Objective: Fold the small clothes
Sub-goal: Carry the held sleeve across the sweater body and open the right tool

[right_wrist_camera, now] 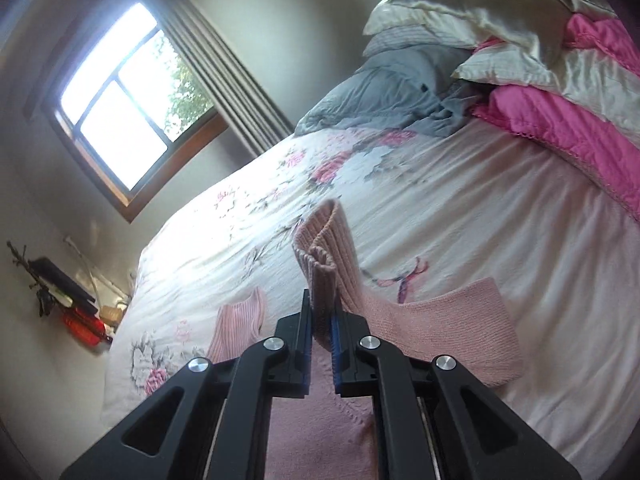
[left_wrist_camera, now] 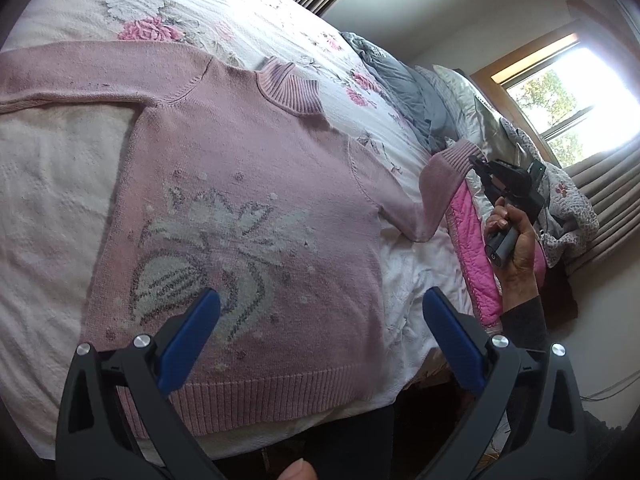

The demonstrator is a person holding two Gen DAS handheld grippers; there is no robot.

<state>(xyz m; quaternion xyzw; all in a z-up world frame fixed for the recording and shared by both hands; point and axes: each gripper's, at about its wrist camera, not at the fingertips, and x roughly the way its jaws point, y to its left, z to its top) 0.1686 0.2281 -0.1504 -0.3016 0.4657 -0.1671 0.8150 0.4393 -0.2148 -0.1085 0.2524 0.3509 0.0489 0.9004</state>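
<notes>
The bed (left_wrist_camera: 52, 184) carried the work: its floral cover was spread flat, which gave the garment a broad, level surface for folding. A stack of pillows and a bright pink quilt (right_wrist_camera: 560, 120) lay against the far end, well apart from the garment, so the folding area was unobstructed.

The pink knitted sweater (left_wrist_camera: 248, 208) lay face up on the bed, patterned front showing, ribbed hem toward the person and collar (left_wrist_camera: 288, 88) away. One sleeve extended flat to the side. This layout exposed both sleeves for inward folding, judged to be the step in hand.

The other sleeve (left_wrist_camera: 424, 200) was raised off the bed at its outer end, because the right gripper (right_wrist_camera: 322, 320) was clamped on its ribbed cuff (right_wrist_camera: 320, 264); the cuff stood up between the closed-in pads. The lift was judged to serve carrying the sleeve across the sweater body.

The left gripper (left_wrist_camera: 320, 340) hovered above the lower front of the sweater with its blue pads (left_wrist_camera: 188, 340) set wide apart and nothing between them. It was judged to be standing ready to hold or take the hem.

No container was visible in either view; no folded pile could be identified.
</notes>
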